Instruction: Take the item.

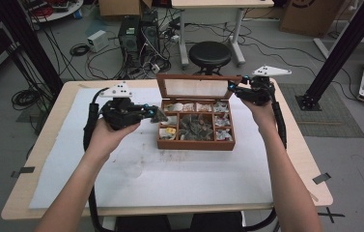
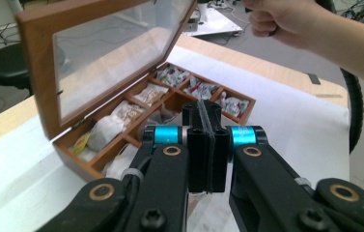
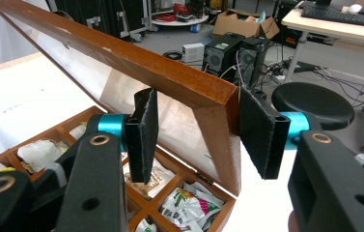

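Observation:
A wooden box (image 1: 196, 144) with several compartments of tea bags and packets stands on the table with its glass lid (image 1: 196, 78) raised. My right gripper (image 1: 231, 88) is shut on the lid's right corner. In the right gripper view the lid (image 3: 121, 53) runs between the pads (image 3: 143, 130) of my right gripper (image 3: 196, 95). My left gripper (image 1: 156, 113) hovers at the box's left side, shut. In the left gripper view my left gripper (image 2: 207, 108) has its pads pressed together, pointing at the box (image 2: 73, 155) and lid (image 2: 35, 72). Whether anything thin is pinched there I cannot tell.
A white mat (image 1: 194, 183) covers most of the wooden table (image 1: 310, 179). What looks like a clear glass (image 1: 133, 163) stands on the mat near my left forearm. Behind the table are a black stool (image 1: 210, 55) and computer towers (image 1: 138, 31) with cables.

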Motion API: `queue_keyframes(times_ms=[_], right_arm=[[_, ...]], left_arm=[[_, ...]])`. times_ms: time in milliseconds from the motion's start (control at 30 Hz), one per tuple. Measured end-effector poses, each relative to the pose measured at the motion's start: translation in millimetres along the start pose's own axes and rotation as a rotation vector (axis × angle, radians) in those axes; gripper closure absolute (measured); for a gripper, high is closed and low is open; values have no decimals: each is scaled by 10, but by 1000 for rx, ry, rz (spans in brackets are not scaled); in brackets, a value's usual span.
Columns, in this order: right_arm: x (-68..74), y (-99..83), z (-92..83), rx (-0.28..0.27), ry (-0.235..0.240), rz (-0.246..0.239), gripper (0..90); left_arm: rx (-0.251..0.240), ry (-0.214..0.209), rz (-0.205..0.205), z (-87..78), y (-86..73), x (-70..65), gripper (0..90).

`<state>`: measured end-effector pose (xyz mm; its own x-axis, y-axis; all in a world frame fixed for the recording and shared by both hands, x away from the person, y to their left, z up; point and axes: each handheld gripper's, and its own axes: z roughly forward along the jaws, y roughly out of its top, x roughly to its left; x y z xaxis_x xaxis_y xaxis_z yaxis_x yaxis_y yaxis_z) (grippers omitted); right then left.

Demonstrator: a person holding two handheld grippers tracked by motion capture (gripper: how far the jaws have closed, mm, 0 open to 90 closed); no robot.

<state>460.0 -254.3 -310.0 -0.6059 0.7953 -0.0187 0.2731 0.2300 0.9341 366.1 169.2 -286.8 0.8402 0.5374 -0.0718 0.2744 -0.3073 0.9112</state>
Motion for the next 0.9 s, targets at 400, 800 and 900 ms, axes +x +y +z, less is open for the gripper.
queue_keyframes(times_ms=[400, 800, 900], right_arm=[[6, 2, 0, 2, -2, -1, 512], [11, 3, -4, 5, -5, -2, 511], [13, 4, -4, 5, -6, -2, 511]], left_arm=[[3, -10, 9, -289, -152, -61, 893], [-5, -12, -17, -477, -375, -58, 892], [-6, -12, -20, -515, -437, -72, 892]])
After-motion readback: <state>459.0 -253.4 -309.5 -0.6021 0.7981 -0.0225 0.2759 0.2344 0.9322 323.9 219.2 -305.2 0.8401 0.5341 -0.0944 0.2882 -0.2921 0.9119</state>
